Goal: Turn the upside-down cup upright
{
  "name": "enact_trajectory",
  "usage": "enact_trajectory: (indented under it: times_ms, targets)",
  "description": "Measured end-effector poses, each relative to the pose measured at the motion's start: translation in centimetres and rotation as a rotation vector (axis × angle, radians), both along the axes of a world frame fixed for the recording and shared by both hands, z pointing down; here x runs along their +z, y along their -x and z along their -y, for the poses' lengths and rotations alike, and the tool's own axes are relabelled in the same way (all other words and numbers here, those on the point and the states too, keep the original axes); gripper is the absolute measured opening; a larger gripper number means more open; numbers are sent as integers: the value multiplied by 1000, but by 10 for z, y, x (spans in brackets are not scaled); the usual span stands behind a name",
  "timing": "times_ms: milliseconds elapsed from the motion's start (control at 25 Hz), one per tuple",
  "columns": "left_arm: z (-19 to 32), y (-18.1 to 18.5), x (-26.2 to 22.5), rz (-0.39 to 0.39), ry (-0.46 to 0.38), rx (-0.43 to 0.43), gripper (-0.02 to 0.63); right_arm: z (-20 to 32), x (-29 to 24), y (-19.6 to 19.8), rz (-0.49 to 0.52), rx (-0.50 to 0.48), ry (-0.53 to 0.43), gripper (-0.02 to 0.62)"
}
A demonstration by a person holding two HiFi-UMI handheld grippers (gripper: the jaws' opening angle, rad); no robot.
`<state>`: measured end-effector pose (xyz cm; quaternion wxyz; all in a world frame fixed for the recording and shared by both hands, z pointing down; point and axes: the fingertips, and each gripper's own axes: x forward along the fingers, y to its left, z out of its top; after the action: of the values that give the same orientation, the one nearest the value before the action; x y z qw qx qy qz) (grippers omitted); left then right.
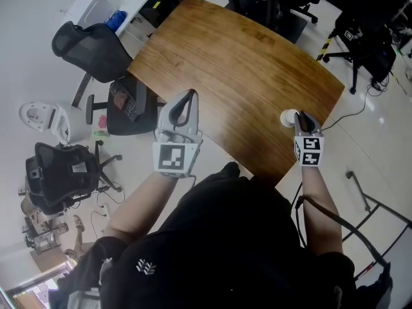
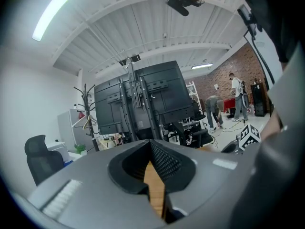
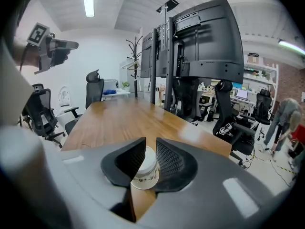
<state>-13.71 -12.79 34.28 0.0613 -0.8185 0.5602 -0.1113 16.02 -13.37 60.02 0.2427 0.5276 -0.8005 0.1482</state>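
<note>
A white paper cup [image 1: 289,116] stands on the wooden table [image 1: 244,63] near its right front edge. In the right gripper view the cup [image 3: 145,168] shows its narrow end up and its wide printed end on the table [image 3: 119,118], so it looks upside-down. My right gripper [image 1: 300,114] points at it from just behind. Its jaws [image 3: 150,144] are parted, and the cup shows through the gap, partly hidden by the left jaw and not pressed by the pads. My left gripper [image 1: 190,93] hovers over the table's left front edge, with its jaws [image 2: 150,142] shut on nothing.
Black office chairs [image 1: 90,47] [image 1: 61,172] and a white desk [image 1: 106,8] stand left of the table. Beyond the far end rises a tall black screen stand [image 3: 200,37] with a chair [image 3: 228,118] beside it. People [image 2: 214,111] stand far off.
</note>
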Motion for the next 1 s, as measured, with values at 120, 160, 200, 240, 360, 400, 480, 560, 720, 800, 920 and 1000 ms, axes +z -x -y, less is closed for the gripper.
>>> enact_trajectory:
  times_ms: [120,160,200,240,360,400,480,560,720,800,920,1000]
  targets:
    - [-1,2,2,-3,9,-6,0,3,7,-5,26,27,27,83]
    - [-1,3,3,0,9,-6,0,4,11,-6,49,40,44,92]
    - [-1,3,3,6,8,-6,0,4,16,-7,78,55,64,97]
    - [-2,4,3,10,7,-5,0,4,20,-9,109,73,83,97]
    - [-3,5,2,16,6,-7,0,3,29,-14,169,118,121,97]
    - [-3,5,2,17,5,-8,0,3,30,-15,186,126,130,95]
    - [-2,5,1,17,5,-9,0,4,32,-16,225,138,139,94]
    - [-2,6,1,18,10,-10,0,4,32,-14,263,144,143,86]
    - [-3,6,1,15,15,-11,0,3,30,-12,271,135,148,57]
    - [-3,6,2,11,15,-11,0,3,28,-13,233,128,141,45]
    - [-3,4,3,4,14,-10,0,3,17,-15,156,112,84,28]
    - [-2,5,3,1,16,-11,0,4,8,-14,73,93,42,28]
